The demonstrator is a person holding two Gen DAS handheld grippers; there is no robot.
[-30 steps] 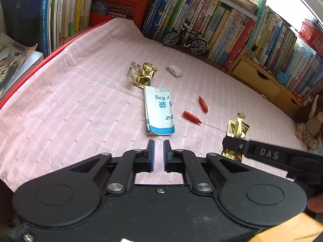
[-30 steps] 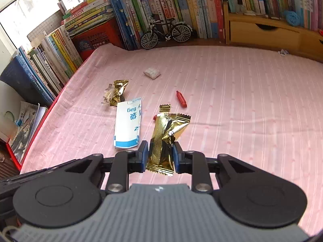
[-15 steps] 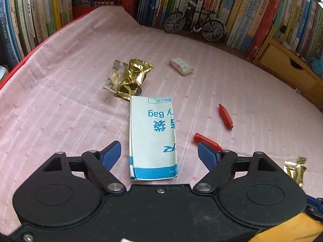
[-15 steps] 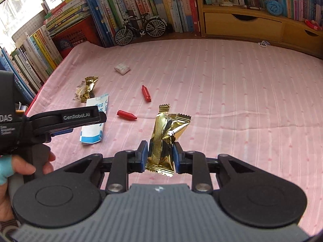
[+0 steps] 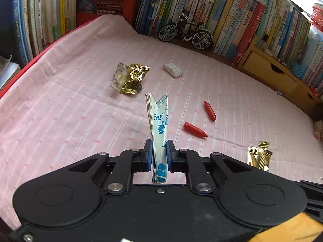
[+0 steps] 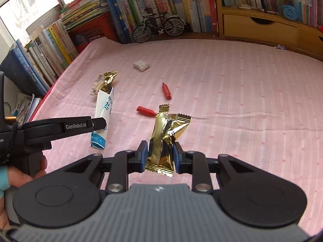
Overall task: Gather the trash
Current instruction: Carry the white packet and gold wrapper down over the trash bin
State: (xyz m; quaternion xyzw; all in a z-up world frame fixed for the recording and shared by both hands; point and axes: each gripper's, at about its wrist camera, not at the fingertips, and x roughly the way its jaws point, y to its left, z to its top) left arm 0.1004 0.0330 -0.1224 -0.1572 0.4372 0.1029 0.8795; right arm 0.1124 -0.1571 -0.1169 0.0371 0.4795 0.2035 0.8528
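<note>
Both tools pinch trash above the pink-covered surface [image 5: 60,104].

The left tool [image 5: 158,155] is pressed onto a folded white-and-blue bag [image 5: 159,125], lifted near the surface's left edge. The right tool [image 6: 160,155] clamps a gold wrapper [image 6: 164,139]. Between them, mid-surface, lie two red caps [image 6: 146,111].

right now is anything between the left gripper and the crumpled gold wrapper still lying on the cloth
Nothing on the cloth blocks it. But the left gripper is shut on the white and blue bag, which sticks up along its line to the crumpled gold wrapper. The two red pieces lie off to the right.
</note>
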